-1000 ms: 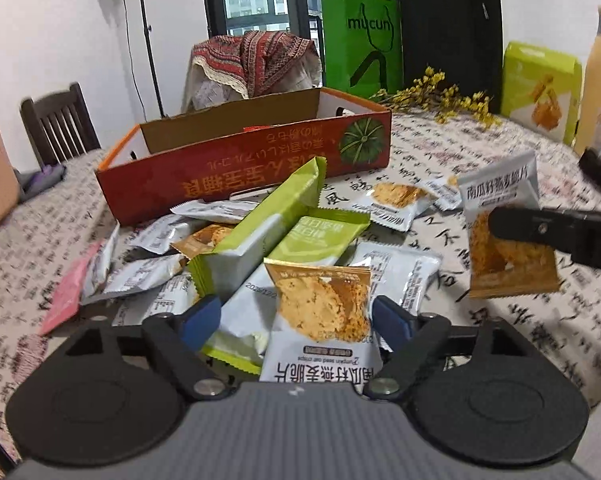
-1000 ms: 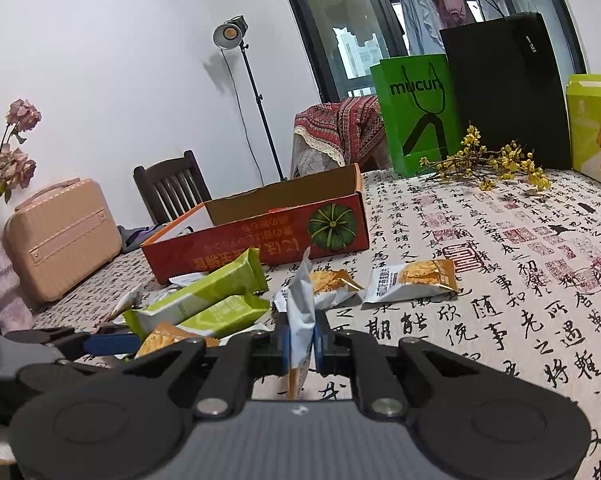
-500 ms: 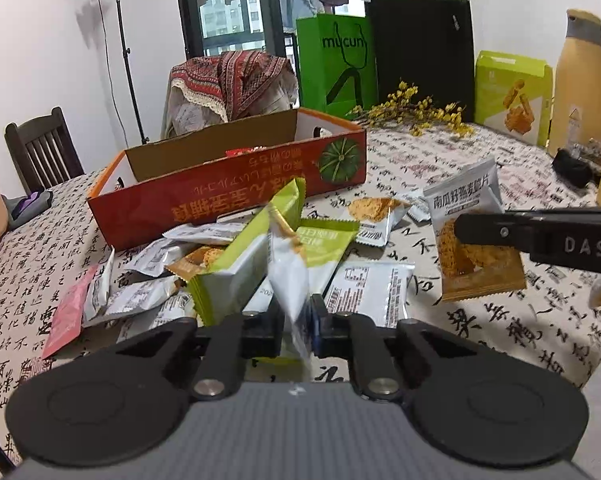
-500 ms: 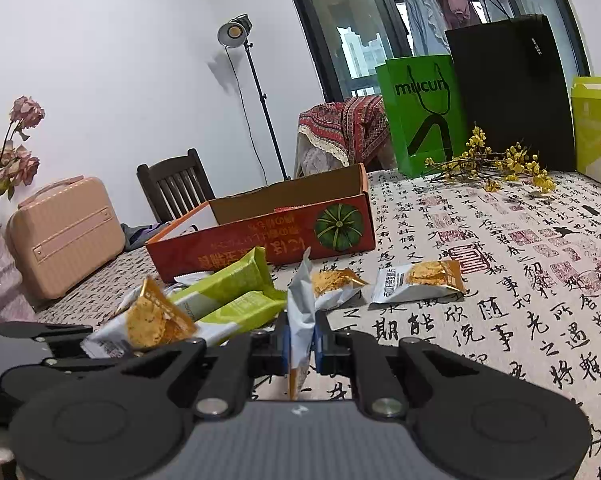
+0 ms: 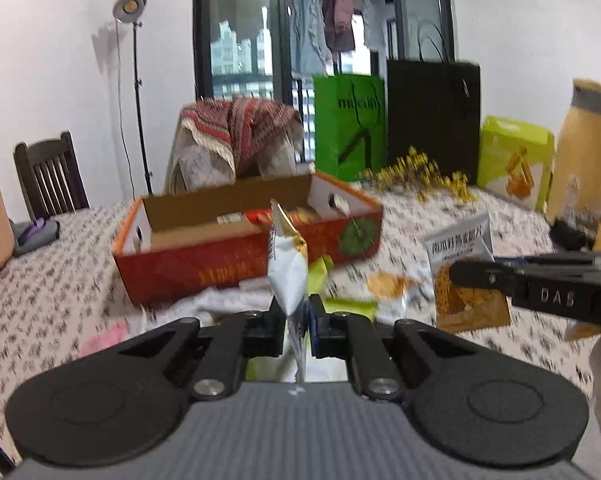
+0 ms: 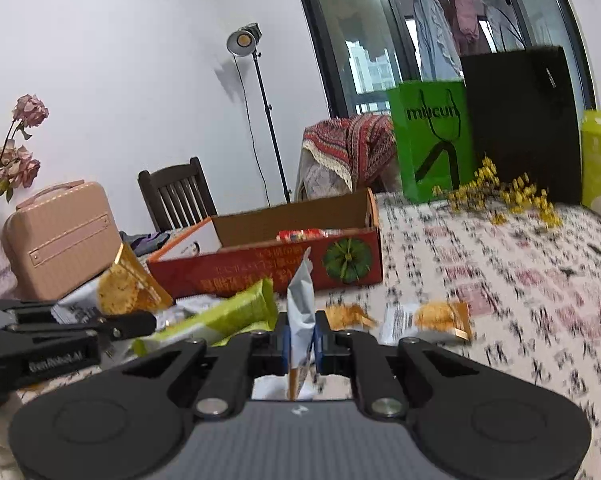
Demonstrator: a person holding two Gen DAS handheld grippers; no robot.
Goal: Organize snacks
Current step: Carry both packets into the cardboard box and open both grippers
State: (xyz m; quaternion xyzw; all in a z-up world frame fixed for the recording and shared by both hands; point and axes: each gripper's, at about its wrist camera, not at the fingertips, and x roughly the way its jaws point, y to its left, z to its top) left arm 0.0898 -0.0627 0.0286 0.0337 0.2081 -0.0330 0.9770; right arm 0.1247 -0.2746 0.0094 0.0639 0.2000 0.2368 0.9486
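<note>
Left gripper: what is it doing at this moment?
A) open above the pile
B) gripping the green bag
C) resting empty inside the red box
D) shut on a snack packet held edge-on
D: the left gripper has its jaws closed on a silver and orange snack packet standing edge-on between them.

Left gripper (image 5: 296,316): matt black plastic fingers, bright metal pivot pins; clamped glossy foil snack packet (image 5: 287,264). Right gripper (image 6: 300,340): same matt plastic, blue pads; pinched silvery foil packet (image 6: 300,304). Box (image 5: 204,256): cardboard, raw brown inside, printed red outside with slight sheen. Tablecloth (image 6: 520,288): matt printed cloth. Green wrapper (image 6: 228,316): shiny plastic film. Chair (image 6: 176,196): dark wood, smooth. Suitcase (image 6: 60,240): pink, smooth hard shell. Green bag (image 5: 350,128): smooth paper. Throw (image 5: 236,128): woven patterned cloth.
</note>
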